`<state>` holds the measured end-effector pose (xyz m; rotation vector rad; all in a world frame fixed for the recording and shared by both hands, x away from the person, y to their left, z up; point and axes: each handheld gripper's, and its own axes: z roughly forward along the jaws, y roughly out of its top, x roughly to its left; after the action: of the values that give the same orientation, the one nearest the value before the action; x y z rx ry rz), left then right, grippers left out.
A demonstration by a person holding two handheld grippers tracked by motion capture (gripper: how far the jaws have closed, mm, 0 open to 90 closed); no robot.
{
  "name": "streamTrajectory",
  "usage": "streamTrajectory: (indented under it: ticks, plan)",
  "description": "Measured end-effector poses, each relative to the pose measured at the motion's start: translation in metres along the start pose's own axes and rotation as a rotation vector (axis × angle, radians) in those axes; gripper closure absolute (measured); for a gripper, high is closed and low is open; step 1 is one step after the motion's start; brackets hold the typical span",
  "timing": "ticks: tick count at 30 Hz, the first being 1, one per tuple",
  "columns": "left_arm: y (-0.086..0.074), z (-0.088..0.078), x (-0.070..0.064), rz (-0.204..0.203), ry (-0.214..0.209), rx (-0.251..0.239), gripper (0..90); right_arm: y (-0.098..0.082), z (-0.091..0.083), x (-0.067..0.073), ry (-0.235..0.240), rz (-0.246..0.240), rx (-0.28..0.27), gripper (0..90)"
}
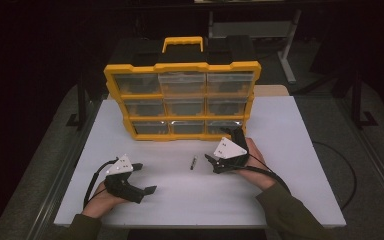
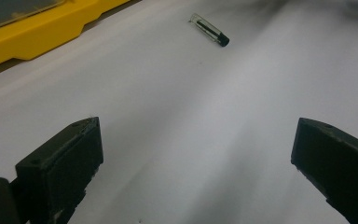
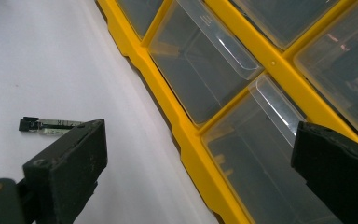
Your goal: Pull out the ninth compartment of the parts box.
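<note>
A small clear tube with a black cap [image 1: 193,162] lies on the white table [image 1: 290,170] between my two grippers. In the left gripper view the tube [image 2: 209,30] sits far ahead of the left gripper [image 2: 196,154], which is open and holds nothing. From above, the left gripper [image 1: 145,178] rests near the front left of the table. The right gripper [image 1: 223,145] stands open close to the bottom row of a yellow organizer [image 1: 182,67]. In the right gripper view its own gripper [image 3: 200,154] faces the clear drawers [image 3: 200,70], with the tube [image 3: 46,125] off beside its left jaw.
The organizer, with a yellow handle [image 1: 182,42] and three rows of clear drawers, stands upright at the back middle of the table. Its yellow base [image 2: 37,39] shows at the upper left of the left gripper view. Cables trail from both grippers toward the front edge.
</note>
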<state>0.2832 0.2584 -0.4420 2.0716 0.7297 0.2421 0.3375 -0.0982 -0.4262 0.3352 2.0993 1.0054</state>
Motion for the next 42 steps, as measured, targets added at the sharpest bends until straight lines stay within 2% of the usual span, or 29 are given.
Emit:
streamTrajectory:
  ticks: [7, 9, 14, 19, 23, 24, 28, 29, 35, 37, 39, 42]
  plan:
    - [0.0, 0.0, 0.001, 0.006, 0.002, 0.001, 1.7, 0.0, 0.0, 0.003, -0.02, -0.007, 0.003, 2.8]
    - [0.0, 0.0, 0.001, 0.006, 0.002, 0.001, 1.7, 0.0, -0.001, 0.002, -0.026, -0.03, 0.003, 2.7]
    - [0.0, 0.0, 0.001, 0.006, 0.002, 0.002, 1.7, 0.0, -0.001, 0.004, -0.036, -0.035, 0.003, 2.5]
    - [0.0, 0.0, 0.001, 0.001, 0.001, 0.001, 1.7, 0.0, -0.001, 0.005, -0.059, -0.071, 0.007, 1.5]
    - [0.0, 0.0, 0.001, 0.005, 0.003, 0.003, 1.7, 0.0, 0.0, 0.008, -0.067, -0.074, 0.01, 1.1]
    - [0.0, -0.001, 0.001, 0.008, 0.003, 0.005, 1.7, -0.001, 0.0, 0.007, -0.072, -0.101, 0.014, 0.8]
    - [0.0, -0.001, 0.001, 0.009, 0.004, 0.006, 1.7, -0.001, 0.0, 0.01, -0.082, -0.119, 0.015, 0.5]
    - [0.0, -0.001, 0.001, 0.01, 0.003, 0.006, 1.7, 0.0, 0.0, 0.011, -0.086, -0.11, 0.016, 0.5]
    - [0.0, -0.001, 0.001, 0.008, 0.005, 0.003, 1.7, 0.0, 0.0, 0.013, -0.109, -0.196, 0.026, 0.0]
    - [0.0, -0.001, 0.001, 0.007, 0.004, 0.004, 1.7, 0.0, 0.0, 0.014, -0.116, -0.187, 0.028, 0.0]
    - [0.0, -0.001, 0.001, 0.007, 0.005, 0.004, 1.7, 0.0, 0.001, 0.014, -0.125, -0.219, 0.026, 0.0]
    - [0.0, -0.001, 0.001, 0.006, 0.004, 0.004, 1.7, 0.0, 0.0, 0.016, -0.128, -0.217, 0.03, 0.0]
